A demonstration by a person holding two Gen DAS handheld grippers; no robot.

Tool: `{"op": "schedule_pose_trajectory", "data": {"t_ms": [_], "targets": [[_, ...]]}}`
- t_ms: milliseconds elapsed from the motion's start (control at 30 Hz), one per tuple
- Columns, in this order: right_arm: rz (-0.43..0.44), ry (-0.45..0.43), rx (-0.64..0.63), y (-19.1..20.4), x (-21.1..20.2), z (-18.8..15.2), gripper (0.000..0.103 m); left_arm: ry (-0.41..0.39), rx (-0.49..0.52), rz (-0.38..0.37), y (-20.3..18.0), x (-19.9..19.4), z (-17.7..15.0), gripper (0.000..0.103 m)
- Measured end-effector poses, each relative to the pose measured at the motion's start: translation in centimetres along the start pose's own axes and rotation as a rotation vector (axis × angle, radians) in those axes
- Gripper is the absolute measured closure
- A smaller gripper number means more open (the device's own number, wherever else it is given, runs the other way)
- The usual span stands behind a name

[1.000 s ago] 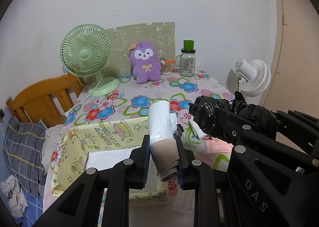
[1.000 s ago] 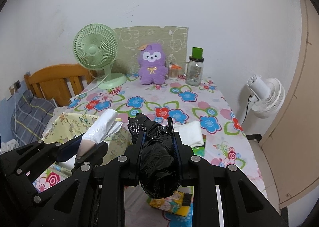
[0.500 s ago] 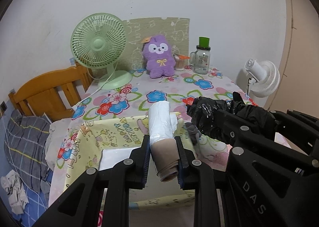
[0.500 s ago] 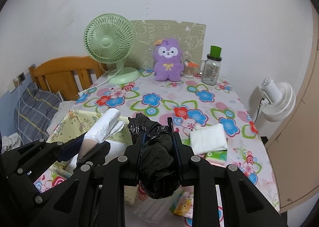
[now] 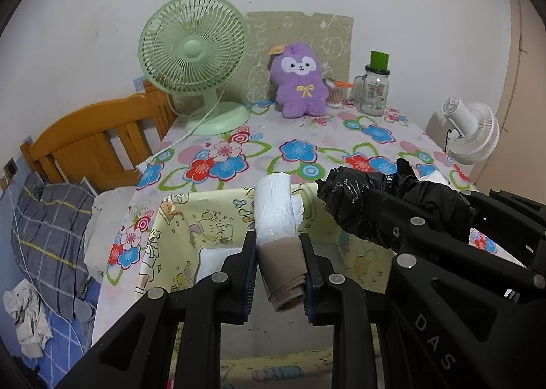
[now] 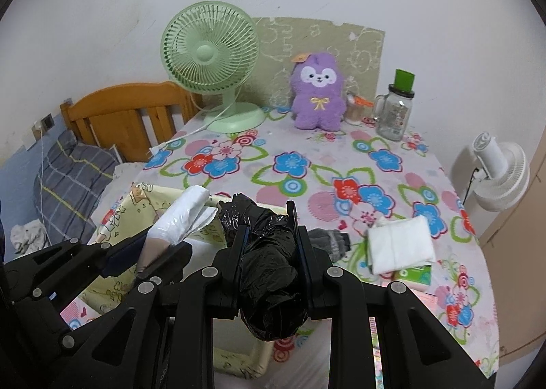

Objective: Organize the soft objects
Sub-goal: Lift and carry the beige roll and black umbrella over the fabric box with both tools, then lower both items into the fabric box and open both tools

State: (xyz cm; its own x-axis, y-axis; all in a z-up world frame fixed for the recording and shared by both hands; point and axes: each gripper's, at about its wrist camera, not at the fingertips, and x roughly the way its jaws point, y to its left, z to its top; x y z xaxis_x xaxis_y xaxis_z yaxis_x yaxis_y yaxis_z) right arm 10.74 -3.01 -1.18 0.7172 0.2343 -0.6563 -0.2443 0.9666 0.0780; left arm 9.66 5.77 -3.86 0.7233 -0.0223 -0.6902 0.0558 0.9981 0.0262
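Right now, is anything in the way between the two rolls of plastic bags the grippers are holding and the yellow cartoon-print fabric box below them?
Nothing visible blocks the way. The white plastic bag roll in the left gripper and the black plastic bag roll in the right gripper hang over the open yellow cartoon-print fabric box.

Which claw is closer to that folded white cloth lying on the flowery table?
Right. The right claw sits just beside the white cloth; the left claw is farther off, over the yellow box.

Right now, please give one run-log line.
left gripper: shut on white roll | right gripper: shut on black bag | both above yellow box
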Motion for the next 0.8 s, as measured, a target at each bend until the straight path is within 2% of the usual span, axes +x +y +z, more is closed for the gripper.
{"op": "schedule_pose_trajectory", "data": {"t_ms": [333,433,533,633,667,700,767,800], "targets": [[0.028,0.032,0.001,1.3,2.7,0.3,0.073,0.050,-0.018,0.017,1.7,2.0,-0.1,0.080],[0.033,0.035,-0.008,1.8,3.3,0.4,0.072,0.067,-0.028,0.025,2.2,2.6,-0.2,0.072],[0.036,0.042,-0.015,2.1,3.9,0.4,0.065,0.078,-0.034,0.038,2.6,3.1,-0.3,0.063],[0.018,0.047,-0.028,2.4,4.5,0.5,0.044,0.096,-0.041,0.031,2.8,3.6,-0.5,0.054],[0.004,0.044,-0.033,2.4,4.6,0.5,0.032,0.100,-0.042,0.030,2.8,3.7,-0.6,0.044],[-0.010,0.035,-0.039,2.4,4.6,0.5,0.026,0.102,-0.040,0.030,2.8,3.7,-0.7,0.038],[-0.031,0.009,-0.050,2.4,4.3,0.5,0.018,0.100,-0.038,0.031,2.7,3.7,-0.7,0.036],[-0.040,0.004,-0.056,2.4,4.3,0.5,0.014,0.100,-0.036,0.031,2.7,3.7,-0.8,0.030]]}}
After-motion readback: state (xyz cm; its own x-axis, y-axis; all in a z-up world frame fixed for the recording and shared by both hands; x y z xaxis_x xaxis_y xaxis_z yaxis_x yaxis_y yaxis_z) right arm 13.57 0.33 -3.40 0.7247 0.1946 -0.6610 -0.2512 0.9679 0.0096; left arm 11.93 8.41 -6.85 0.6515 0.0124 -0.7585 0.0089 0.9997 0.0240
